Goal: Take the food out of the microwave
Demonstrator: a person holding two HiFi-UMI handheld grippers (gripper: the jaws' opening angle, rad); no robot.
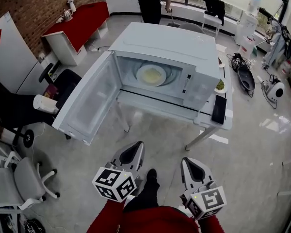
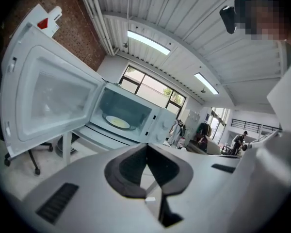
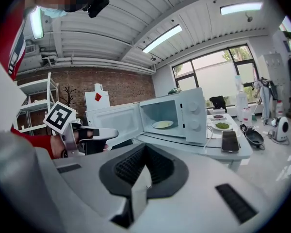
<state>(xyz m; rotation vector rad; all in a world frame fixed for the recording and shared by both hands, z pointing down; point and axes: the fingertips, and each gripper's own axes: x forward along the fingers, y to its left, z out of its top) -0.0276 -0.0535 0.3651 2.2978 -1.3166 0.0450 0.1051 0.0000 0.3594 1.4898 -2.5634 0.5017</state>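
Observation:
A white microwave [image 1: 170, 46] stands on a white table [image 1: 209, 122] with its door [image 1: 89, 103] swung wide open to the left. Inside it lies a pale plate of yellowish food [image 1: 151, 74], also seen in the left gripper view as the plate [image 2: 118, 123] and in the right gripper view as the plate [image 3: 163, 124]. My left gripper [image 1: 134, 151] and right gripper [image 1: 191, 166] hover low near my body, well short of the microwave. The left gripper [image 2: 146, 152] is shut and empty; so is the right gripper [image 3: 144, 152].
A black phone [image 1: 219, 109] and a dish of green food [image 1: 220, 86] lie on the table right of the microwave. An office chair [image 1: 63, 84] stands by the open door, and another chair [image 1: 24, 178] is at lower left. A person [image 1: 150, 1] stands beyond the table.

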